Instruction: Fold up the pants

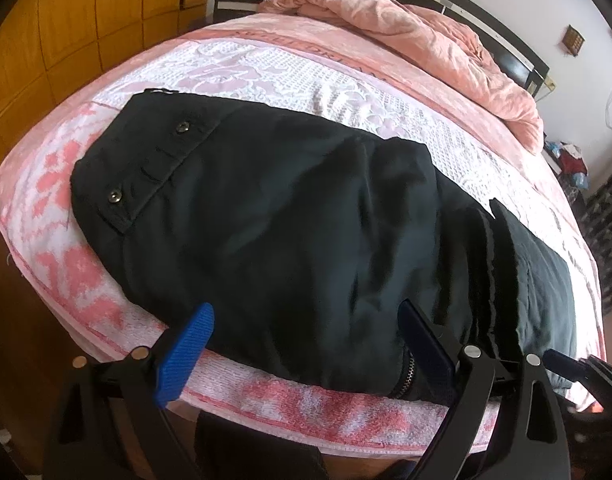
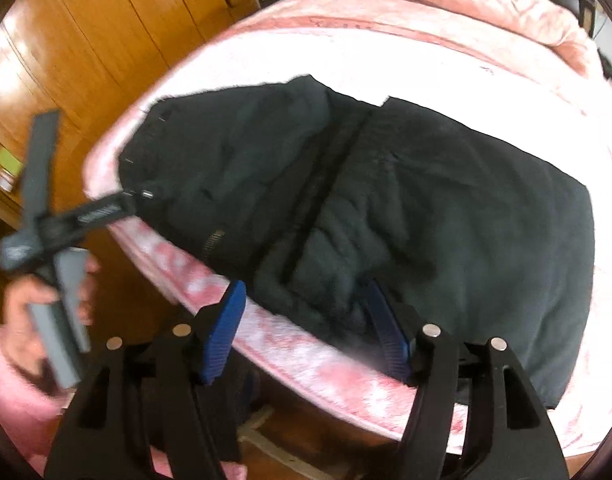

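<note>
Black pants (image 1: pixel 290 208) lie folded on the pink-and-white bed cover (image 1: pixel 66 264), close to its near edge. Their waistband with two metal snaps (image 1: pixel 114 196) is at the left, and a zipper (image 1: pixel 405 376) shows at the near hem. My left gripper (image 1: pixel 306 332) stands open, its blue pads (image 1: pixel 186 344) wide apart on either side of the near edge of the cloth. In the right wrist view, the pants (image 2: pixel 445 208) have a bunched fold near the bed edge. My right gripper (image 2: pixel 306 320) is open around that fold, and its pads do not press on it.
A bunched pink quilt (image 1: pixel 417 40) lies at the far end by the dark headboard (image 1: pixel 485 20). A wooden wardrobe (image 2: pixel 86 52) stands close on the left. A hand in a pink sleeve (image 2: pixel 22 360) holds the other tool at the left, beside the bed edge.
</note>
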{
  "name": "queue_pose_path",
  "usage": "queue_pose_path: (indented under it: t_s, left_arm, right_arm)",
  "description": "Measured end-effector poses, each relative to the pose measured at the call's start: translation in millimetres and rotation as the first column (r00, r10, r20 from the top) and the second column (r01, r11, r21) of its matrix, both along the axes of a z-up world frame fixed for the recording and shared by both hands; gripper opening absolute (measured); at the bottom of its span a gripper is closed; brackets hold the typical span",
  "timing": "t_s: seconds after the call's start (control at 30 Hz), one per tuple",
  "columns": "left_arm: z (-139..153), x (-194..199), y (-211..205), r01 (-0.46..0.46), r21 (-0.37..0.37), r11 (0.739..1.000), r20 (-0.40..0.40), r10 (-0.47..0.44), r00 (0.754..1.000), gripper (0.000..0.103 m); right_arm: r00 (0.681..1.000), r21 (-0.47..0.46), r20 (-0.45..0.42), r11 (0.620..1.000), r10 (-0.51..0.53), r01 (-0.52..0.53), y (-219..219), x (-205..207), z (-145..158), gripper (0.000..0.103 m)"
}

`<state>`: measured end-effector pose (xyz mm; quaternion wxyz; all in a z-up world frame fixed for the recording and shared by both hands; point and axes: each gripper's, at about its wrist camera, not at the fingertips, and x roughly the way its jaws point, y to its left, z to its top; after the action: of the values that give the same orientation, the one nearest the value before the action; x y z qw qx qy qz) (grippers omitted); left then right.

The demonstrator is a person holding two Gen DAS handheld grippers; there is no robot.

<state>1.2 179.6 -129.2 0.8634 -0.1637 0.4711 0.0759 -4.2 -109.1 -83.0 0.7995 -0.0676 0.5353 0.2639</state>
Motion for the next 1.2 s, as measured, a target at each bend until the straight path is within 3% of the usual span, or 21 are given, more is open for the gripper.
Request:
queue_pose_path:
  t_s: [0.17,0.23,0.27,0.3,0.4,0.53,0.67,0.77,1.07,1.2]
  left_arm:
    - [2,-1,-3,0.014,0.009,1.000,0.002,-0.014,1.000,0.094]
    - [2,-2,-1,0.008,0.005,1.000,0.002,-0.009,1.000,0.094]
    - [2,-2,-1,0.006,0.001,1.000,0.002,-0.006,1.000,0.094]
    - [1,-2,0,0.004,-0.002,1.000,0.002,-0.004,1.000,0.094]
    - [-1,-2,3,-0.001,-0.009,1.000,0.000,0.001,1.000,0.094]
    - [-5,-1,7,-0.005,-0.012,1.000,-0.008,0.005,1.000,0.094]
    - [-8,-1,11,-0.017,-0.029,0.999,-0.008,0.017,1.000,0.094]
    - [-11,-2,13,-0.024,-0.030,0.999,-0.015,0.023,1.000,0.094]
    - [-12,-4,18,-0.037,-0.022,0.999,-0.027,0.036,0.999,0.094]
    - [-1,2,3,-0.005,-0.011,1.000,-0.006,0.005,1.000,0.094]
  right_arm:
    - [1.000,-0.074,-0.013,0.997,-0.016,0.015,9,10,-25,0.055]
    - [1.000,-0.098,-0.008,0.995,-0.025,0.024,9,13,-30,0.043]
    - [1.000,-0.083,-0.019,0.996,-0.024,0.023,8,15,-32,0.037]
    - [0.999,-0.061,-0.044,0.998,-0.022,0.019,7,17,-34,0.024]
    - [0.998,-0.038,-0.049,0.998,-0.043,0.041,1,21,-34,0.007]
    - [0.999,0.050,-0.029,0.998,-0.028,0.029,-1,22,-9,0.006]
    - [1.000,0.070,0.022,0.997,0.017,-0.019,15,22,19,0.006]
    - [0.998,0.091,0.009,0.994,0.066,-0.066,31,25,25,0.006]
    - [0.993,-0.019,-0.081,0.996,0.085,-0.087,57,36,-39,0.009]
    - [0.990,0.021,-0.092,0.994,0.109,-0.107,52,32,-33,0.029]
